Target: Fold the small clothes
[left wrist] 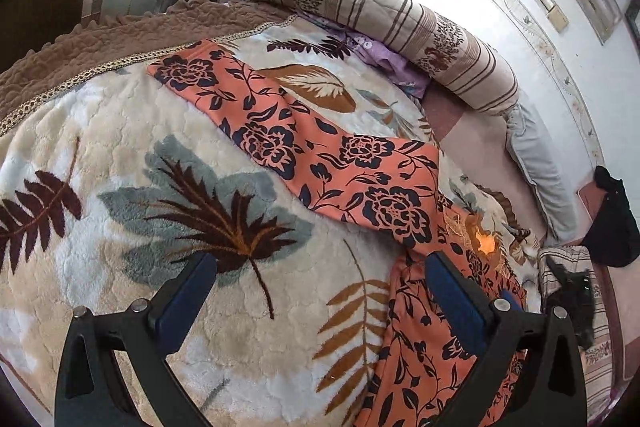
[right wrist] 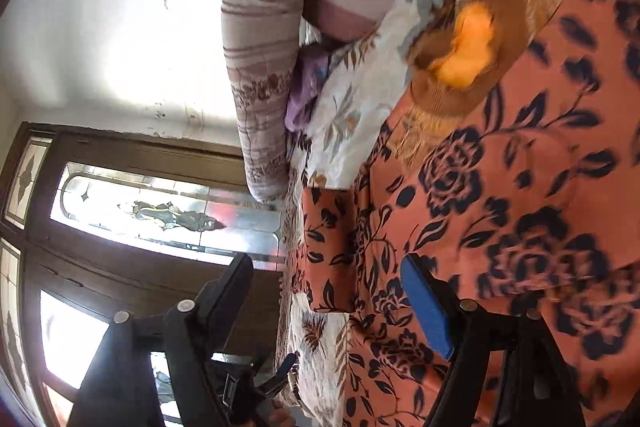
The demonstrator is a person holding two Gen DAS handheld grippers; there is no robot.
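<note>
Orange floral garment point(left wrist: 320, 155) flat on blanket point(left wrist: 120, 155), long axis far-left to near-right.

Plush fleece blanket point(left wrist: 120, 131) — smooth, matt printed-cloth garment point(left wrist: 320, 155).

My left gripper point(left wrist: 322, 289) is matte black plastic, two angular arms with triangular cut-outs, each carrying a round silver screw head near its pivot, and a flat deep-blue pad lines the inner face of each finger point(left wrist: 188, 291). My right gripper point(right wrist: 334, 301) is built the same way: black linkage arms, silver rivets at the joints, and a brighter blue pad on the finger point(right wrist: 428, 311) to my right. Just below its left arm I can make out part of a hand point(right wrist: 280, 417) around black hardware.
</note>
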